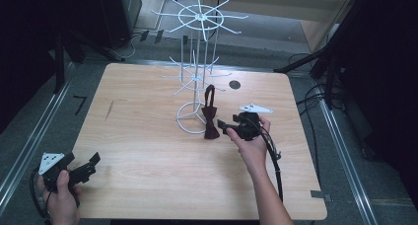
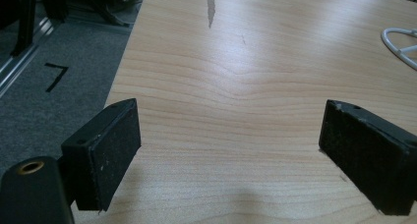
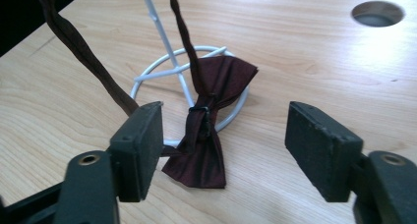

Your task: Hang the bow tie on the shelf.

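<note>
Taking the rack (image 1: pixel 197 62) as our landmark: far to its left, at the near corner of the surface (image 1: pixel 148 175), we hold the left tool (image 1: pixel 88 167) idle, its jaws wide apart with nothing but bare wood between them.

The bow tie (image 3: pixel 204 135) hangs by its strap (image 3: pixel 78 52) from one of the rack's lower arms, and its bow rests on the surface against the rack's base ring (image 3: pixel 142 84). We judge it light, soft and limp: it will fold and swing, and it is not fragile. The firmest hold looks to be the knot with its small clasp (image 3: pixel 199 117), or the strap just above it.

Just right of the rack, our right tool (image 3: pixel 223 153) faces the bow with jaws apart, empty. The base ring and upright wire stand close behind the bow, and the strap could snag the arm. A hole (image 1: pixel 234 85) lies farther right.
</note>
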### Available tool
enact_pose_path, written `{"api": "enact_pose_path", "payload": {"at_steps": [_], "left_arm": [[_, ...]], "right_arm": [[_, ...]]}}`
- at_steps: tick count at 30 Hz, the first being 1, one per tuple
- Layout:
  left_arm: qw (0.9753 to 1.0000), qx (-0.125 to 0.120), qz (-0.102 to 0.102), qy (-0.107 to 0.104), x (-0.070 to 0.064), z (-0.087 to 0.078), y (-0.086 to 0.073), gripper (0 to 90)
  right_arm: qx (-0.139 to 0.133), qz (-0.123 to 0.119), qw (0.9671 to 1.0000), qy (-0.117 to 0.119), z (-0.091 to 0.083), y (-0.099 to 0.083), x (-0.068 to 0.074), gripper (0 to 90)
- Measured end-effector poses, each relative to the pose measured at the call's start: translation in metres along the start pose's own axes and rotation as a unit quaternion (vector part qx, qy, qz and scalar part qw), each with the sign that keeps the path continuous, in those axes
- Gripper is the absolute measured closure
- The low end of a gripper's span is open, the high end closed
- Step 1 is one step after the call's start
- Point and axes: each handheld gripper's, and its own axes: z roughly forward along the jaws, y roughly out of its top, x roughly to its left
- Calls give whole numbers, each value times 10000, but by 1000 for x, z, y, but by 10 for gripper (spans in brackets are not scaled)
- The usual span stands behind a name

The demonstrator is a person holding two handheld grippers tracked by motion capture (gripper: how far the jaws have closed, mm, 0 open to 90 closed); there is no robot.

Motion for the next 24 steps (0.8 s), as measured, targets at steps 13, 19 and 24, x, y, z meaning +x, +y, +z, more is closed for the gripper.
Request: {"api": "enact_pose_path", "payload": {"at_steps": [13,19,24], "left_arm": [[10000,-10,11,9,0,0,0,94],[10000,-25,24,14,-1,0,0,94],[10000,-30,29,17,-1,0,0,94]], "right_arm": [[-180,137,9996,-181,-38,-13,-23,249],[-236,290,9988,-307,-58,-27,-40,244],[-252,334,9985,-361,-67,-37,-49,235]]}}
